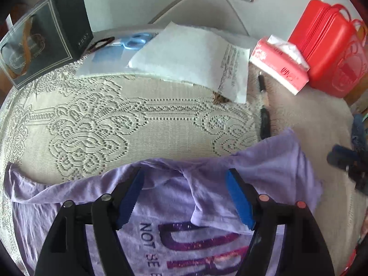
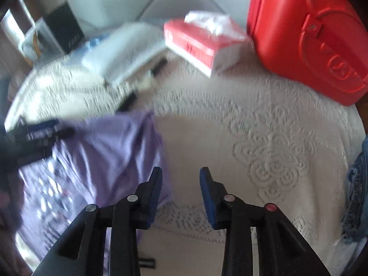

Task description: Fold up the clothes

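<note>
A lilac T-shirt (image 1: 174, 197) with dark purple print lies crumpled on the lace tablecloth (image 1: 138, 119). My left gripper (image 1: 185, 184) is open, its blue pads hovering just over the shirt's bunched upper part, holding nothing. In the right wrist view, which is motion-blurred, the shirt (image 2: 103, 151) lies at the left. My right gripper (image 2: 180, 181) is open and empty over the bare lace cloth (image 2: 264, 156) beside the shirt's right edge. The right gripper also shows as a dark blur in the left wrist view (image 1: 349, 163). The left gripper shows blurred in the right wrist view (image 2: 39, 135).
At the back stand a red case (image 1: 329, 46), a pink tissue box (image 1: 278, 64), white papers (image 1: 191, 55), blue scissors (image 1: 135, 40) and a dark box (image 1: 43, 36). Pens (image 1: 263, 105) lie near the shirt's far corner. Denim fabric (image 2: 356, 195) lies at the right edge.
</note>
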{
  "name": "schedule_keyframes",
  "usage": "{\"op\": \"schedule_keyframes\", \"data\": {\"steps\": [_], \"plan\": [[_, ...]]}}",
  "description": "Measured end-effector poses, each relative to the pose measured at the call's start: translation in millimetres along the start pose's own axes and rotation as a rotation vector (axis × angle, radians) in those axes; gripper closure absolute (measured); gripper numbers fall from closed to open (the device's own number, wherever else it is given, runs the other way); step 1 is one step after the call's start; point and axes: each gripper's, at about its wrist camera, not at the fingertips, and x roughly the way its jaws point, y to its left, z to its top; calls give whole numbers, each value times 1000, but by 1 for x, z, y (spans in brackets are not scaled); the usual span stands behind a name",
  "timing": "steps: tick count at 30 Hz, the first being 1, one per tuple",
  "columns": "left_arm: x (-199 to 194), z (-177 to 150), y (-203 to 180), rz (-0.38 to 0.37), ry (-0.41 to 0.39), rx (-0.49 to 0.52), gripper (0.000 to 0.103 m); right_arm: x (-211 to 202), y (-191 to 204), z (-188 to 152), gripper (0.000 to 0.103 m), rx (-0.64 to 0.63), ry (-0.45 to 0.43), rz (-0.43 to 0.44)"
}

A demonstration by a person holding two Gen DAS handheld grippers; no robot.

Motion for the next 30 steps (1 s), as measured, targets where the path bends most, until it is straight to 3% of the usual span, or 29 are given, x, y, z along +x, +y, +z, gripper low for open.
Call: {"op": "schedule_keyframes", "data": {"steps": [4,6,8,12,13,17,23,26,30], "plan": [[-5,4,-1,-51,-11,-5,30,-1,-2,21,70,80,-33,185],[0,5,-9,-77,6,11,30,14,8,26,87,58,20,253],[8,3,-17,-66,19,39,30,30,21,28,92,30,65,299],[30,5,-18,46,24,70,30,61,27,35,92,31,98,238],[31,8,-17,62,6,70,27,67,23,37,103,41,101,208],[31,15,-15,85,2,40,24,64,6,43,97,95,36,80],[-3,-9,-21,29,-1,38,22,29,18,18,96,33,-18,159],[-25,-36,-20,39,-7,45,21,6,23,-11,88,-22,-34,164],[-56,-82,-11,65,7,53,21,-26,24,-56,88,-71,-6,171]]}}
